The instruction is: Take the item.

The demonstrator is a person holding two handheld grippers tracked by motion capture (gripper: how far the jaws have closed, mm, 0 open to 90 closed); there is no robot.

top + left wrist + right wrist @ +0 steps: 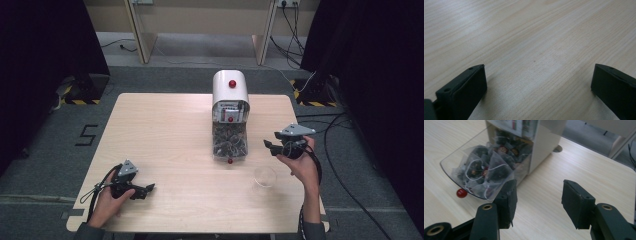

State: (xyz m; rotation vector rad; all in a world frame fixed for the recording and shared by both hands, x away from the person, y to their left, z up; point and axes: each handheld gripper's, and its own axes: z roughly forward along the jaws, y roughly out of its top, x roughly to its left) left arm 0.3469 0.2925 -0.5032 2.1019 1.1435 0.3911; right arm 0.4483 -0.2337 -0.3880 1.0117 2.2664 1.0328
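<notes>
With its fingers half open and empty, the right gripper (270, 146) hovered at three o'clock of the tea-bag dispenser (230, 114), where a careless reach risked snagging several tangled tea bags (486, 172) at once, while the left gripper (148, 190) rested wide open and empty on the desk (165, 130).

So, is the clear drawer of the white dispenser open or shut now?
Open. The clear drawer is pulled out from the white dispenser toward the person, and the tea bags heaped inside are exposed in the right gripper view.

White dispenser (230, 90), red knob (232, 83), pale wood-grain table (165, 135), black grippers
</notes>
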